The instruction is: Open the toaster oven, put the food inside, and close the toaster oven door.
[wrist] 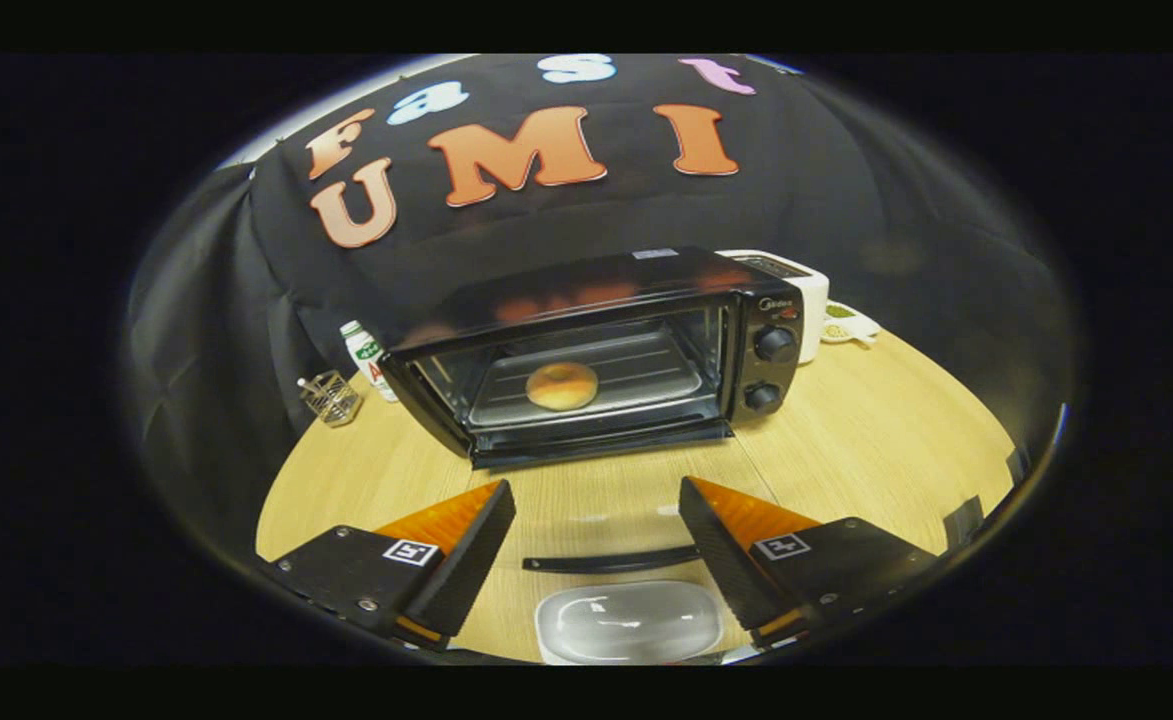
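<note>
A black toaster oven [596, 350] stands on the round wooden table [876, 440], its two knobs [772, 368] on the right side. Its glass door [606, 500] is folded down flat toward me, and the dark curved handle [611, 560] lies between my fingers. Inside, a round golden bun [562, 386] rests on the metal tray [636, 375]. My gripper [596, 490] is open, its orange-faced fingers [446, 530] on either side of the lowered door and above it, with nothing held. The right finger's inner edge sits close to the handle's right end.
A pale glossy dish [629, 620] lies on the table just under the gripper. Left of the oven stand a small white bottle [366, 358] and a wire holder [331, 397]. A white appliance [796, 285] and a small dish [849, 325] sit behind the oven's right side.
</note>
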Motion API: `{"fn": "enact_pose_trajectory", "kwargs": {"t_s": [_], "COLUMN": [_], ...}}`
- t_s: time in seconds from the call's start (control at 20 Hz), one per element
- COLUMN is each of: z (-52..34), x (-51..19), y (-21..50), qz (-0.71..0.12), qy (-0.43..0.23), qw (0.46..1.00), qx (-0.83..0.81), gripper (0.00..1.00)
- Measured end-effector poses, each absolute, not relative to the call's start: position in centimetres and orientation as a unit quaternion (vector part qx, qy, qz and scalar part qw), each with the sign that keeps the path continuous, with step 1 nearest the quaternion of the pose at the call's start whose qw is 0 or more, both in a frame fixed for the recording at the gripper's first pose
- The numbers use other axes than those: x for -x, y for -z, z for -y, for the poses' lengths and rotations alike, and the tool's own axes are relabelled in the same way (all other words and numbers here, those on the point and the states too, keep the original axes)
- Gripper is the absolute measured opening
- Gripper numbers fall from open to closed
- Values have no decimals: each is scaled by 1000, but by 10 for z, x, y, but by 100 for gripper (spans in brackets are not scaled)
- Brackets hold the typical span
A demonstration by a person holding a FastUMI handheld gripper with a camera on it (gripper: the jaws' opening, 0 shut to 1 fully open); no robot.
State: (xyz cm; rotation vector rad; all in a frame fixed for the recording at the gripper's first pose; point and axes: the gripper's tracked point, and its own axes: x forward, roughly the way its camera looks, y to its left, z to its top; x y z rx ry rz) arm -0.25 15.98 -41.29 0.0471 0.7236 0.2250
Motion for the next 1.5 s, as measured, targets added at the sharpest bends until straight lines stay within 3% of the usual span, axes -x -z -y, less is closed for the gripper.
{"fn": "enact_pose_trajectory", "kwargs": {"t_s": [0.75,1.5], "z": [-149,-145], "x": [66,54], "y": [482,515], "qz": [-426,-450], "qy": [-110,-95], "qw": [898,886], "qx": [32,66], "gripper": [99,99]}}
